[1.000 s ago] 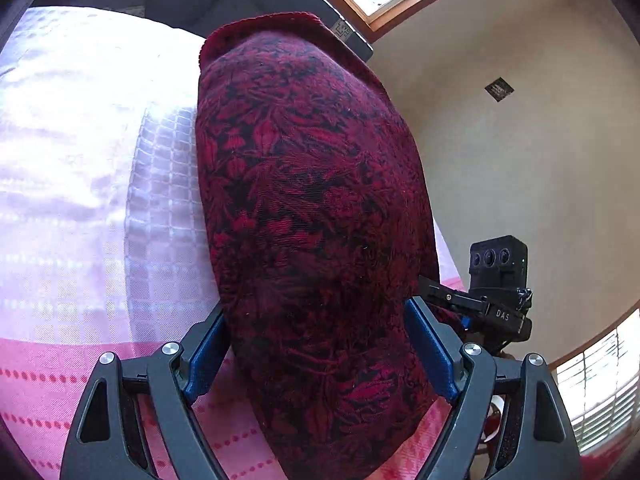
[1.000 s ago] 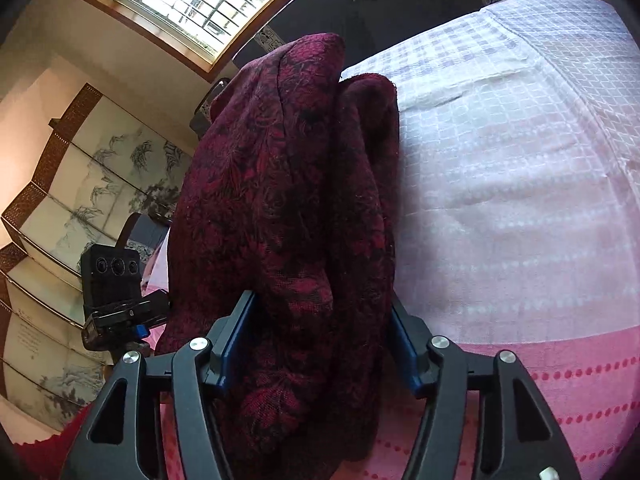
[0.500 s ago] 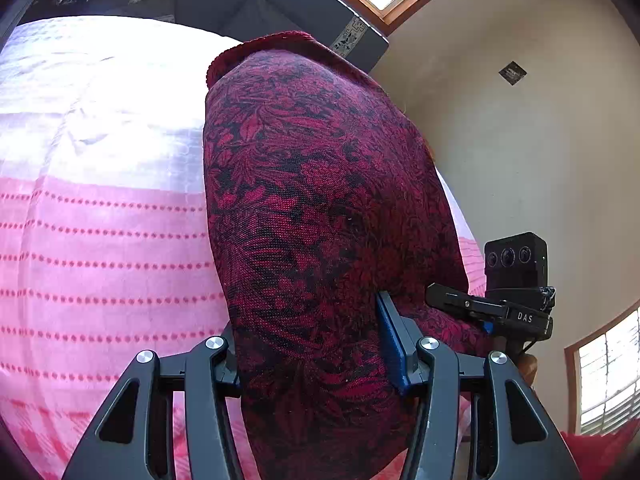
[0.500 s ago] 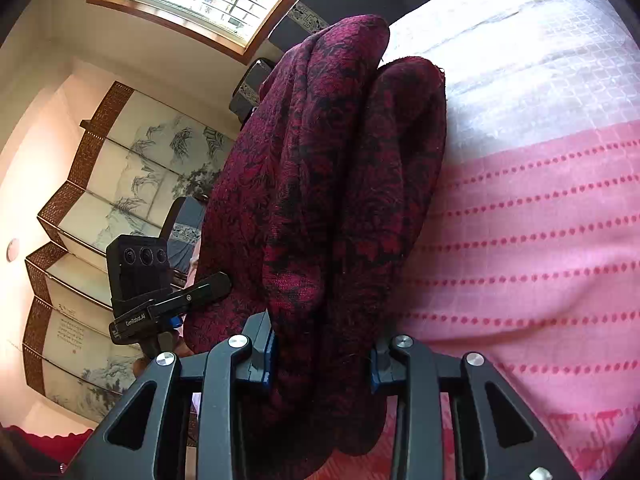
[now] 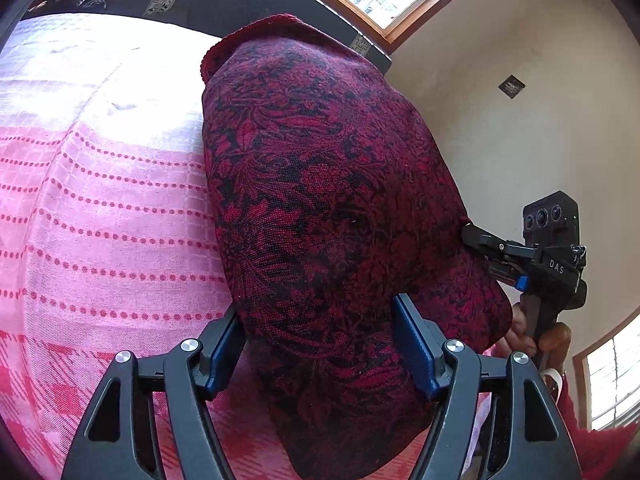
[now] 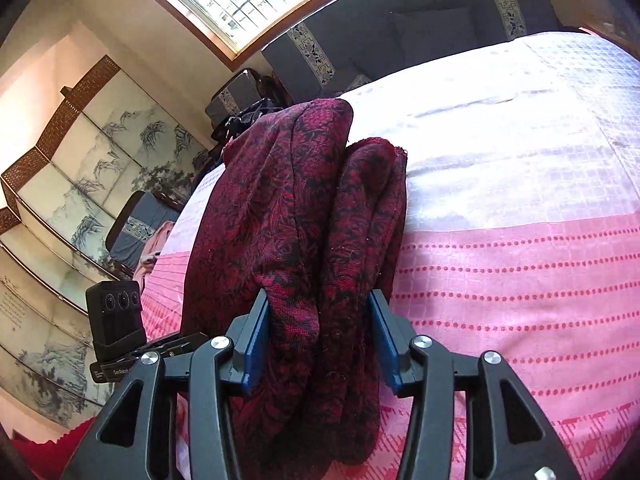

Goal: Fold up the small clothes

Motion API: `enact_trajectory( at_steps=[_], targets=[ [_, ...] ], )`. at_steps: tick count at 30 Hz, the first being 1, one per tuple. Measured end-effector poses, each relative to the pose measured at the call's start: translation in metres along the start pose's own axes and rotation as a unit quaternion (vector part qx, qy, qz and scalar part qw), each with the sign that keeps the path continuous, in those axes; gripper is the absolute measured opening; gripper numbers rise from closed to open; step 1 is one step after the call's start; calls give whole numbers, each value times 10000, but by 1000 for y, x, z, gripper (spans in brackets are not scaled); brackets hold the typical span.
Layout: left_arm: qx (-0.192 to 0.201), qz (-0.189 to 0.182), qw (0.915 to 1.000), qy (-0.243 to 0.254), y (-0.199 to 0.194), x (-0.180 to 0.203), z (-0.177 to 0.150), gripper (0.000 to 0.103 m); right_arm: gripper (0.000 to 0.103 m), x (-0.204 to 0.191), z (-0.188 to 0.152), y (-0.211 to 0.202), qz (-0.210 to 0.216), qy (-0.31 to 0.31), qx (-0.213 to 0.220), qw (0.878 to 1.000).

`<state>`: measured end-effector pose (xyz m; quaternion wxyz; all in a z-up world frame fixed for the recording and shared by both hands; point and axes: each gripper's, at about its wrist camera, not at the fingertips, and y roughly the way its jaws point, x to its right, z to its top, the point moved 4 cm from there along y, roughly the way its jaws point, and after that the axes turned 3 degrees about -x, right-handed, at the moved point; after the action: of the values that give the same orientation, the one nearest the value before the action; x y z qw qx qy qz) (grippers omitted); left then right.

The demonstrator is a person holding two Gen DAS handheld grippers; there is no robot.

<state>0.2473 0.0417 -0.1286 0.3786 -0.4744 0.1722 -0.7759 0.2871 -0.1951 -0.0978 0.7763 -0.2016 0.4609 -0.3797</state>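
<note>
While our left gripper [image 5: 320, 344] and right gripper [image 6: 318, 338] pinch bunched folds, the woven dark-red floral cloth [image 5: 320, 184] hangs over the pink checked bedspread [image 5: 104, 208].

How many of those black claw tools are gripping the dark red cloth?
2. The left gripper clamps one part of the red garment; the right gripper clamps a bunched part.

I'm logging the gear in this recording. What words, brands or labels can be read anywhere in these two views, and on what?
"DAS": white letters on the black body of the right hand-held gripper, seen from the left wrist.
White lettering on the left hand-held gripper body, by its camera: too small to read.
Calligraphy on the folding screen: too blurred to read.
</note>
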Motion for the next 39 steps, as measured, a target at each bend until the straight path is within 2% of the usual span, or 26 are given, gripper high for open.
enact_trajectory(
  at_steps=[1,2,5,7,8,10,13,15,17,18,20,21,23,26,29,32,34,39],
  targets=[
    [9,20,10000,22,-1,-1,-1,73,61,1,-5,1,142,-18,-226,9996],
    [20,9,10000,21,-2,-2,-3,73,61,4,-8,-1,164,17,-279,9995],
    [15,-37,10000,-40,-4,-8,-8,74,61,25,-13,-22,-107,177,44,9998],
    [1,-71,9999,-112,-4,-12,-10,74,61,38,0,-35,-120,408,458,9980],
    [10,-76,9999,-124,-4,-13,-11,75,61,41,8,-38,85,524,564,9970],
    [27,-44,9999,-113,-6,-14,-11,75,61,34,28,-36,381,458,681,9959],
    [68,2,9999,-112,-7,-16,-13,76,60,13,56,-15,335,49,603,9976],
    [82,38,9999,-100,-5,-13,-6,77,54,11,72,13,225,42,310,9993],
    [103,73,9999,-102,-4,-8,-4,78,16,15,80,41,230,196,-32,9995],
    [128,101,9998,-114,-5,-8,-5,78,16,16,82,46,307,286,-46,9991],
    [173,105,9997,-146,-7,-6,-6,80,14,6,84,27,412,81,392,9983],
    [188,69,9997,-160,-8,-7,-7,82,14,2,82,12,398,-12,657,9970],
    [214,24,9997,-147,-10,-7,-8,84,14,2,76,-13,512,-45,906,9946],
    [137,133,9998,-49,-7,-3,-9,85,15,16,63,-4,206,-101,667,9975],
    [131,149,9998,-26,-7,-2,-9,85,19,51,52,28,444,418,291,9977],
    [148,142,9998,-75,-8,-4,-8,85,25,61,57,17,835,791,570,9917],
    [154,159,9997,-79,-8,-8,-8,85,26,55,65,2,571,592,885,9927],
    [172,140,9997,-118,-9,-9,-7,85,29,49,84,10,482,395,624,9961]
  ],
)
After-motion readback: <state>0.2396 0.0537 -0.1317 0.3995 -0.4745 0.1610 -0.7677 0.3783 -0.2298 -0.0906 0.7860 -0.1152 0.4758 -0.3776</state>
